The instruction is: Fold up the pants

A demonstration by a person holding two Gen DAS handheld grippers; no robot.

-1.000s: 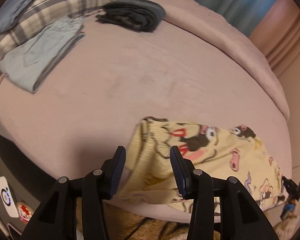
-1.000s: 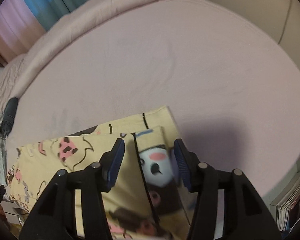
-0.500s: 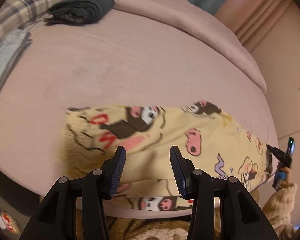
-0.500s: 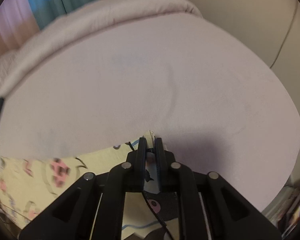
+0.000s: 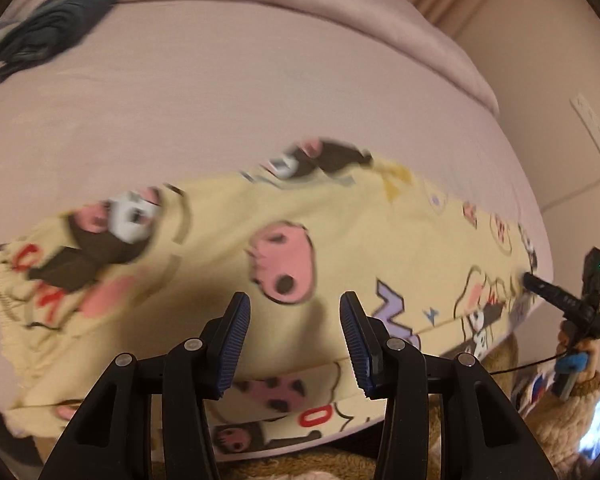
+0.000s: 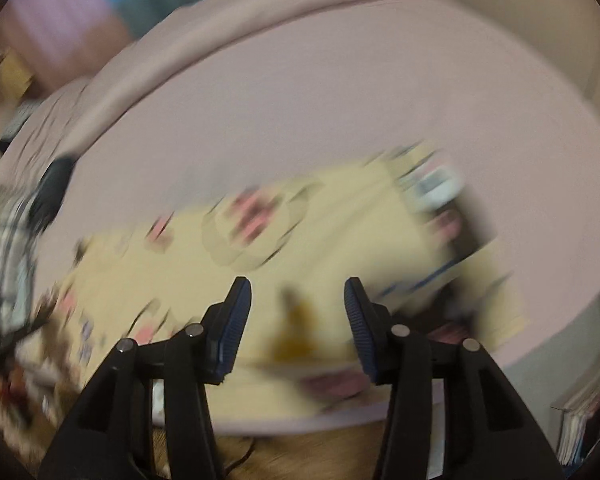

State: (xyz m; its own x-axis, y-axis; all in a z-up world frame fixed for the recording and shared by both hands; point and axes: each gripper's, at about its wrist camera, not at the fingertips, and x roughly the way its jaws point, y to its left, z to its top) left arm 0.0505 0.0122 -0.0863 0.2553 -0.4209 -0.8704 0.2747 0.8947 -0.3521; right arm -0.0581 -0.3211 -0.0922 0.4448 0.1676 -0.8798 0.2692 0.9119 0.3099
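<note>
I am holding both grippers over the near edge of the bed, and the pants are lying just ahead of and below them, stretched lengthwise across my view. Their long axis is running side to side along the bed's near edge: the gathered waistband end is sitting toward my left and the leg ends toward my right. My left gripper is hanging over the middle of that length, its jaws apart with nothing between them but air above the cloth. My right gripper is out nearer the leg ends; its jaws are opening, and I am seeing no cloth pinched between the pads, only fabric lying beneath them. In the left view the right gripper is showing small at the far right, by the cuffs.

So each end is closest to its own hand, and I judge a fold across the length would mean carrying one end over toward the other.

The pants are pale yellow, printed with cartoon faces, pink blobs and red letters. They are looking already doubled leg on leg, lying mostly flat, with the near edge drooping over the bed's side. The right view is blurred, so I cannot tell fine creases there.
</note>
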